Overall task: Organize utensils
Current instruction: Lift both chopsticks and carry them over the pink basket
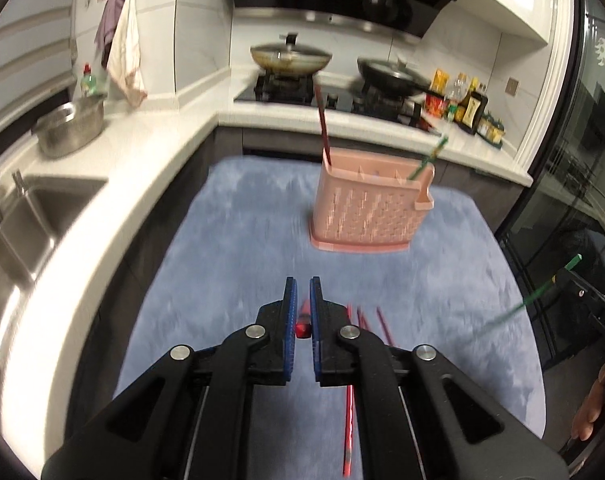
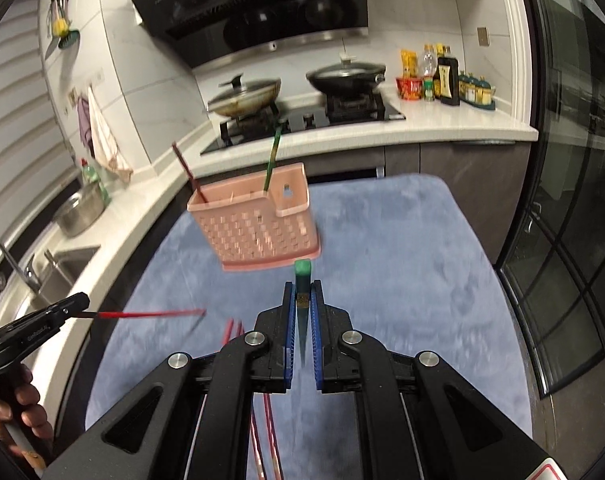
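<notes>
A blue fuzzy mat [image 1: 242, 216] covers the desk, with the white kitchen counter [image 1: 158, 136] running from 9 o'clock round to 12 o'clock of it in the left wrist view. On the mat at about 1 o'clock stands the pink utensil basket [image 1: 368, 204], upright, its wall perforated. A dark red chopstick [image 1: 323, 128] leans out of its left end and a green chopstick [image 1: 428, 158] leans out near its right end. More red chopsticks [image 1: 366, 320] lie on the mat at 6 o'clock, just beside the left hand-held gripper [image 1: 303, 292].

That hand-held gripper has its blue pads drawn narrow, clamped on a red chopstick [image 1: 303, 326] whose blunt end shows between them. The right hand-held gripper [image 2: 302, 294] is likewise closed, pinching a second green chopstick [image 2: 302, 280] that stands up between its pads at 12 o'clock, short of the basket.
</notes>
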Action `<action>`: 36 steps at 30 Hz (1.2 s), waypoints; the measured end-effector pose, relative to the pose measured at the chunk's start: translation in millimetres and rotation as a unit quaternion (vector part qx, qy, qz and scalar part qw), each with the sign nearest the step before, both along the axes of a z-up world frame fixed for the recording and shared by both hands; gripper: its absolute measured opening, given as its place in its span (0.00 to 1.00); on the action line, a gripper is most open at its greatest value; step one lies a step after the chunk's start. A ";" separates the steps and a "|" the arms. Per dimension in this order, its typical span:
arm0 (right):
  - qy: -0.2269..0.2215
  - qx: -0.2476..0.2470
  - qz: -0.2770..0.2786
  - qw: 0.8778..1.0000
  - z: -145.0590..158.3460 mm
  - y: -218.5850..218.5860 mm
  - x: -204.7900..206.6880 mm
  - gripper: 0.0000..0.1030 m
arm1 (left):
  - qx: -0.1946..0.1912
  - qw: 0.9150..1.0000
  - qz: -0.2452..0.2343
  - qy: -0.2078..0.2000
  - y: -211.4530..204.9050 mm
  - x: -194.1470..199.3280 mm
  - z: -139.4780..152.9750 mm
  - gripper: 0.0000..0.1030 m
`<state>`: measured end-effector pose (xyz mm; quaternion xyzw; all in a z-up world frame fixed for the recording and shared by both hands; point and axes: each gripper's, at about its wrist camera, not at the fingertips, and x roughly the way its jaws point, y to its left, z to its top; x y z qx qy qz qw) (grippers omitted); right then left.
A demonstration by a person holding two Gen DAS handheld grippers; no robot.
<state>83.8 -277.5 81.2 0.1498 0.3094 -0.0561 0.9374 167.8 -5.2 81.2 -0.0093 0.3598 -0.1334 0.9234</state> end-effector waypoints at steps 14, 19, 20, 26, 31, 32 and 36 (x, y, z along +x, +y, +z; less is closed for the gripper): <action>-0.092 0.045 0.004 0.995 72.8 -19.7 62.8 0.07 | -0.034 0.994 -0.014 -0.107 -26.1 62.9 106.2 0.06; -0.132 0.048 0.013 0.990 104.1 -20.1 92.2 0.07 | -0.061 0.986 -0.016 -0.151 -34.7 82.5 146.8 0.05; -0.138 0.047 0.013 0.989 108.4 -20.2 98.0 0.07 | -0.066 0.984 -0.017 -0.163 -37.6 87.6 156.1 0.05; -0.159 0.041 0.013 0.986 124.2 -18.1 141.2 0.07 | -0.094 0.977 -0.018 -0.192 -50.8 116.5 182.2 0.03; -0.142 0.038 0.012 0.989 110.5 -18.3 174.1 0.07 | -0.108 0.977 -0.024 -0.181 -63.3 137.9 179.2 0.00; -0.136 0.038 0.012 0.990 105.6 -18.1 178.5 0.07 | -0.110 0.977 -0.026 -0.180 -65.2 139.1 177.3 0.00; -0.113 0.037 0.012 0.993 84.7 -18.5 195.1 0.07 | -0.108 0.978 -0.031 -0.173 -72.2 145.7 173.0 0.00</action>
